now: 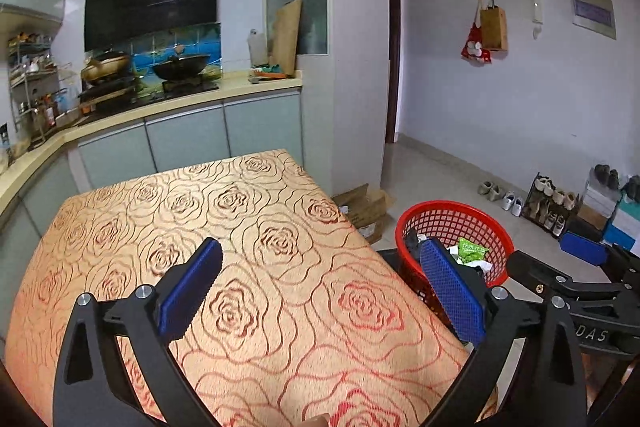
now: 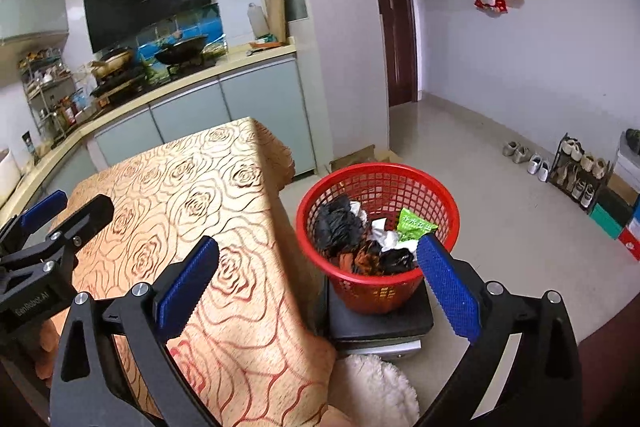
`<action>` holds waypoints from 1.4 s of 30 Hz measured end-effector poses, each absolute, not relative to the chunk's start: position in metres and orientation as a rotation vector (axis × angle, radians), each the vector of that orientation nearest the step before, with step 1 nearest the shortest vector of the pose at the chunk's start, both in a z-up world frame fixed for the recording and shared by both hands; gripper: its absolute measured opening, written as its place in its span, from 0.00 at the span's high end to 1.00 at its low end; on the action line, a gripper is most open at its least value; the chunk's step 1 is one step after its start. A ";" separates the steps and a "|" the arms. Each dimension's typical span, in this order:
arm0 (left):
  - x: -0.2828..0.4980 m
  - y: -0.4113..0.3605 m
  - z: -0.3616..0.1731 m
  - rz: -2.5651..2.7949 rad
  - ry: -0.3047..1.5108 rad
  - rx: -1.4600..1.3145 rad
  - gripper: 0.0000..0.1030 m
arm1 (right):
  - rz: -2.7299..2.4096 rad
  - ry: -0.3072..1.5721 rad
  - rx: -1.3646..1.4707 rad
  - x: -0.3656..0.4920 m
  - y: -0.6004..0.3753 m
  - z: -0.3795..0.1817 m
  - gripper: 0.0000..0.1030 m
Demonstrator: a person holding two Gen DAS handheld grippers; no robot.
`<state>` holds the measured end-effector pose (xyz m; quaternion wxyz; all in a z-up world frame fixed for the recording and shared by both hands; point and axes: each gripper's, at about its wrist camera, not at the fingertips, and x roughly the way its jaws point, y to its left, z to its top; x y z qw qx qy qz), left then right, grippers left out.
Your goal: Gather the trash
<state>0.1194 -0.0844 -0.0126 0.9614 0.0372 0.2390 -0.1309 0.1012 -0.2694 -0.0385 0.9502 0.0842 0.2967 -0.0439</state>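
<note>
Trash [image 2: 372, 235]: heaped in red basket [image 2: 440, 187] on stool beside bare table [image 1: 240, 227]; left gripper [image 1: 324, 267] and right gripper [image 2: 320, 259] spread, empty; advice, scan tabletop for leftovers before finishing.

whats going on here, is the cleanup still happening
A person holds two grippers over a table with a rose-patterned cloth. Both the left gripper and right gripper are open and empty. The red basket beside the table already holds crumpled trash, including a green wrapper. No trash shows on the cloth.
</note>
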 end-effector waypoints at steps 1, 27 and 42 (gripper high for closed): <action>0.117 -0.083 -0.013 -0.263 0.484 0.074 0.07 | -0.086 0.601 0.167 0.099 -0.267 -0.038 0.06; 0.082 -0.077 -0.017 -0.238 0.502 0.093 0.07 | -0.099 0.578 0.151 0.063 -0.256 -0.030 0.06; 0.081 -0.067 -0.013 -0.223 0.500 0.074 0.07 | -0.102 0.577 0.154 0.060 -0.257 -0.030 0.06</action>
